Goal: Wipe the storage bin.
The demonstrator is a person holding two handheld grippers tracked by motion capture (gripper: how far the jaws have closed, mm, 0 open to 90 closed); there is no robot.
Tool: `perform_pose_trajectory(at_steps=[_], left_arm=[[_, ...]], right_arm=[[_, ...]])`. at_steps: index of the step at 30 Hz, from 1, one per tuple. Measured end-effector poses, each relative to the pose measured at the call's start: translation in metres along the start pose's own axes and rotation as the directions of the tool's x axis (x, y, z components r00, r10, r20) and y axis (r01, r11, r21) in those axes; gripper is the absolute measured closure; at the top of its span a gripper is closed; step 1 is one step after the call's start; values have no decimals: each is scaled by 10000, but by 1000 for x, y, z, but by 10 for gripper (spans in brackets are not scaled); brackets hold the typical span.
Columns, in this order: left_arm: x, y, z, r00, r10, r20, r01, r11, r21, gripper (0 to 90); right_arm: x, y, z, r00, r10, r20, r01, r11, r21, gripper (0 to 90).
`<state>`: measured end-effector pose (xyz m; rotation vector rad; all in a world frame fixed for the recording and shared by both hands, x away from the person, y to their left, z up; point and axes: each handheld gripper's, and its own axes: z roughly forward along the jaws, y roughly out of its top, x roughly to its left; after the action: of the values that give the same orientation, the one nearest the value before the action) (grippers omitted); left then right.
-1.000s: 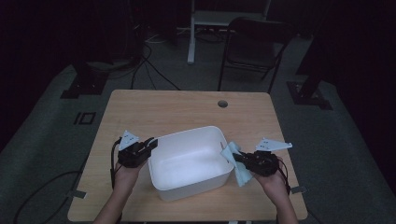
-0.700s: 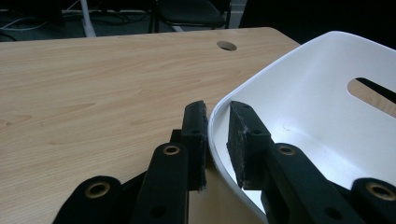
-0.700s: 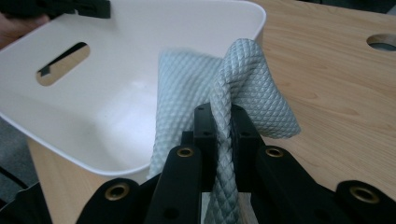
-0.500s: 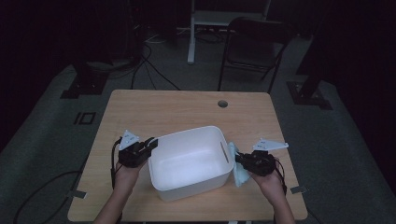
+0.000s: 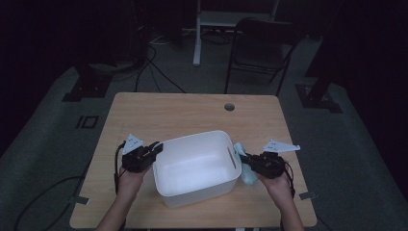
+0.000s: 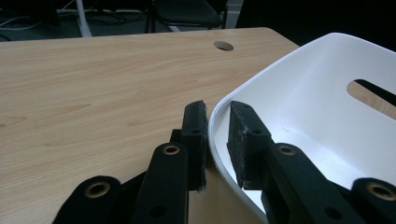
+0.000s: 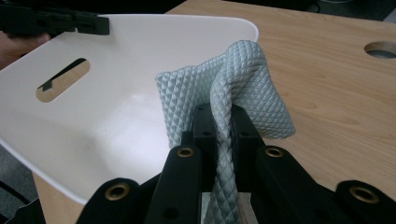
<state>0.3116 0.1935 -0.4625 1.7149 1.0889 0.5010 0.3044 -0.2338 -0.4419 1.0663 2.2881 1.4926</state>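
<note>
White tub: near the tabletop's front edge. Your left gripper jaws straddle its rim; your right gripper jaws clamp a teal cloth at its rim. Next, likely: wipe inside, steadying the tub.

Tubs: one white tub
Cloths: one grey cloth (in my right tool)
Tables: one table
Chairs: one chair
</note>
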Motion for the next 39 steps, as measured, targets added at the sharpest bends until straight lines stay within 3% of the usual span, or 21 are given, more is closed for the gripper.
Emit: perform_pose_trajectory(at_steps=[12,15,19,27,39], left_arm=[[0,0,1,10000,-44,8,44,10000,-9,769],[0,0,0,10000,-14,42,14,10000,6,769],[0,0,1,10000,36,40,-36,10000,19,769],[0,1,1,10000,61,15,-61,10000,23,770],[1,4,1,9989,429,173,-435,9984,353,769]], right_arm=[[-11,-11,18,9981,540,-294,-529,9979,382,846],[-12,-10,16,9986,430,-300,-416,9980,474,844],[-14,-4,11,9973,591,-433,-586,9982,117,845],[-20,-10,27,9965,706,-456,-678,9959,605,845],[-21,-7,25,9969,662,-428,-636,9962,596,845]])
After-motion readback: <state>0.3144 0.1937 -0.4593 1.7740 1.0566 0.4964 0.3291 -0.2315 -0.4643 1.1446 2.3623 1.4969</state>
